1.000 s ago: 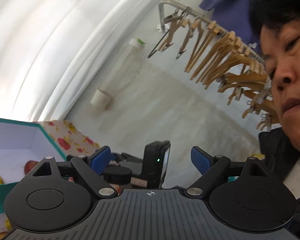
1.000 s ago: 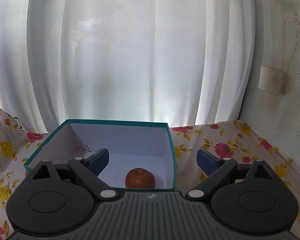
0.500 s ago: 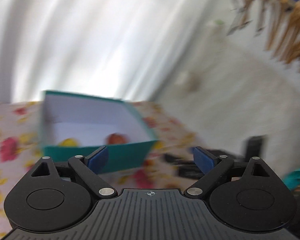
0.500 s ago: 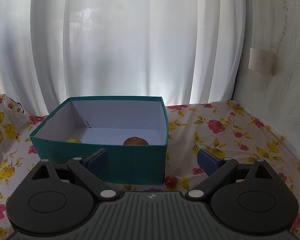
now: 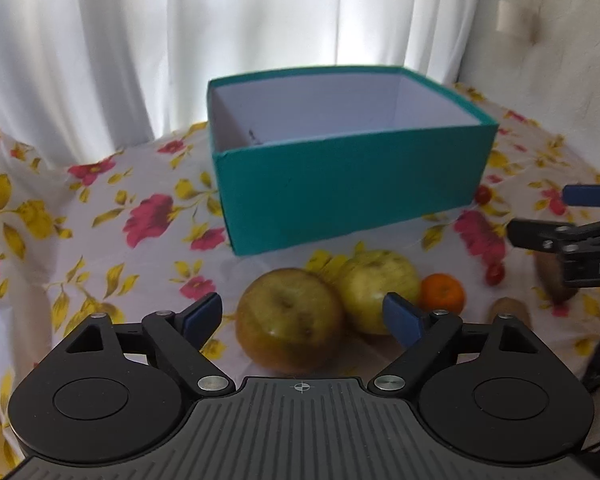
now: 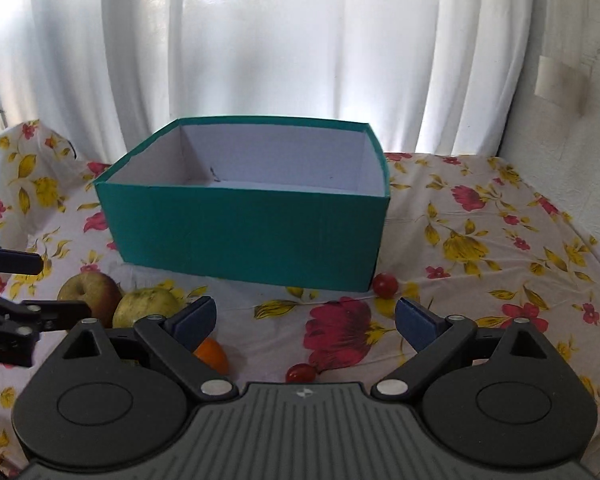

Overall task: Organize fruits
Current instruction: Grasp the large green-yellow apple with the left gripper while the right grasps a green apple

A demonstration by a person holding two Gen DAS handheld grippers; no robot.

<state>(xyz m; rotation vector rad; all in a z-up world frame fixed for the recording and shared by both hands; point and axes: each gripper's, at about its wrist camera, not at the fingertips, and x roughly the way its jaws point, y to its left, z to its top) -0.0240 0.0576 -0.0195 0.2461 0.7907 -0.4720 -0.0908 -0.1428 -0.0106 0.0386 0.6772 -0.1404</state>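
A teal box (image 5: 348,184) with a white inside stands on the flowered cloth; it also shows in the right wrist view (image 6: 252,232). In front of it lie a brownish apple (image 5: 290,320), a green apple (image 5: 376,286) and a small orange (image 5: 442,290). My left gripper (image 5: 302,316) is open, its fingers on either side of the brownish apple. My right gripper (image 6: 306,318) is open and empty above the cloth, near two cherry tomatoes (image 6: 385,285) (image 6: 300,372). The apples (image 6: 88,288) (image 6: 146,306) and orange (image 6: 212,354) lie at its lower left.
White curtains hang behind the table. A wall is at the right. Kiwis (image 5: 552,280) lie at the right behind my right gripper's fingers (image 5: 588,196). Small tomatoes (image 5: 483,194) lie by the box's corner. The cloth (image 6: 480,240) covers the whole table.
The left gripper has swung from facing the person and hangers to the box and down to the apples. The right gripper has pulled back from the box, bringing the tomatoes into view.
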